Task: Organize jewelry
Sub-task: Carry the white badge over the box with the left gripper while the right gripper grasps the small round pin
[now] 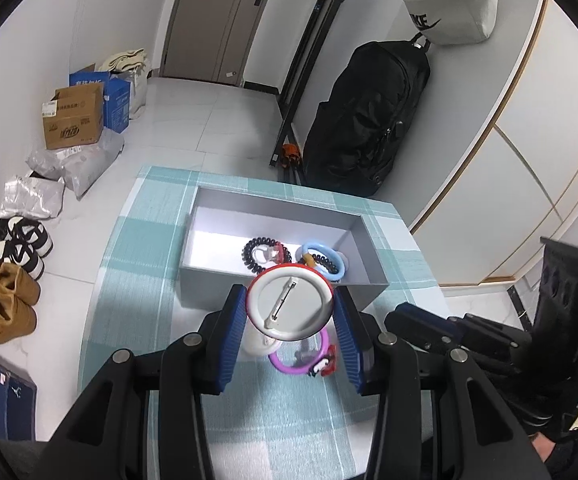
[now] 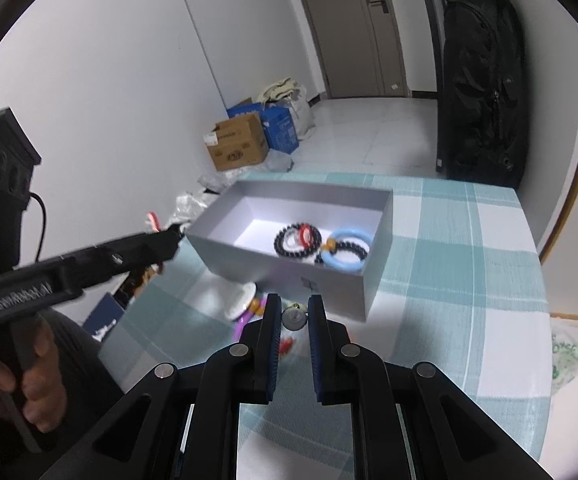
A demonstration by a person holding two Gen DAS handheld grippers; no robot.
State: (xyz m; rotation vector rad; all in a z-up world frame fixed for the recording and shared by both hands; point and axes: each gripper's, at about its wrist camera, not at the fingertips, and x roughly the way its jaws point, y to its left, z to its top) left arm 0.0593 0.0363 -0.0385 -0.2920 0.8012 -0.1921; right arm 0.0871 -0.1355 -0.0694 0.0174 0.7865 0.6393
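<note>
two grippers are each holding something. the left gripper [image 1: 291,312] is squeezed on a round badge [image 1: 290,306] with a red rim, its pin side facing up. it hangs over the table, just in front of the grey box [image 1: 277,286]. the right gripper [image 2: 293,318] is pinched almost shut on a small silver round thing [image 2: 293,319]; i cannot tell what it is.

inside the box lie a black bead bracelet [image 1: 267,255] and a blue ring [image 1: 323,260]. a purple ring [image 1: 299,354] and a white piece [image 1: 259,342] wait on the checked cloth [image 1: 137,280].

what could go wrong: the badge is held only by its thin edge, so it may tip or slip out and land on the cloth, not in the box. the silver thing is tiny and could pop out of the pads. both tools are close, so they might bump.

the left view shows the badge face and the things under it. the right view shows the badge only as a bit of red edge [image 2: 152,220] past the other tool, but it shows the person's hand [image 2: 29,376] and the silver thing.
</note>
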